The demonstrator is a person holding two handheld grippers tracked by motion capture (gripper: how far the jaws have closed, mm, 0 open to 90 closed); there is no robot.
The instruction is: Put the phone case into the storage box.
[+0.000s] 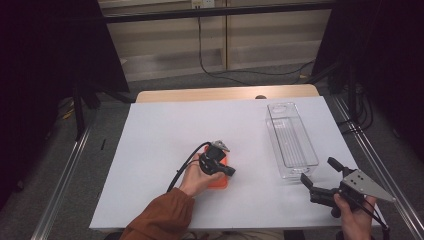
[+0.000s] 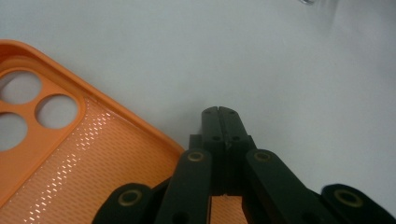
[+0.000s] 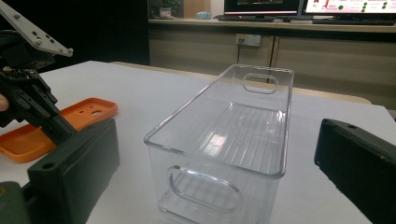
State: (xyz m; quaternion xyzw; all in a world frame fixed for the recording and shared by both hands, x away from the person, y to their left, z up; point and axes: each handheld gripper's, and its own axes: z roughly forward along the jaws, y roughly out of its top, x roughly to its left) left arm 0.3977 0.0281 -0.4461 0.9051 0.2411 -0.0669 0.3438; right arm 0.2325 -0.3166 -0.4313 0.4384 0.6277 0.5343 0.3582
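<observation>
Fingers of the left gripper (image 2: 220, 112) were pressed together with nothing between them, their tips low over the white table (image 1: 165, 135) just beside the edge of an orange phone case (image 2: 70, 158) lying open side up. Well apart to the right, the right gripper (image 1: 319, 175) stood with jaws spread wide, facing the near end of a clear plastic bin (image 3: 224, 140).

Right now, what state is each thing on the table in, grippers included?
Orange silicone phone case: lying flat on the white table, inside face up, nothing in it.
Clear plastic bin: upright, empty, standing apart from the case.
Left gripper: shut, holding nothing, its tip over the case's edge.
Right gripper: open, holding nothing, aimed at the bin's near end.
</observation>
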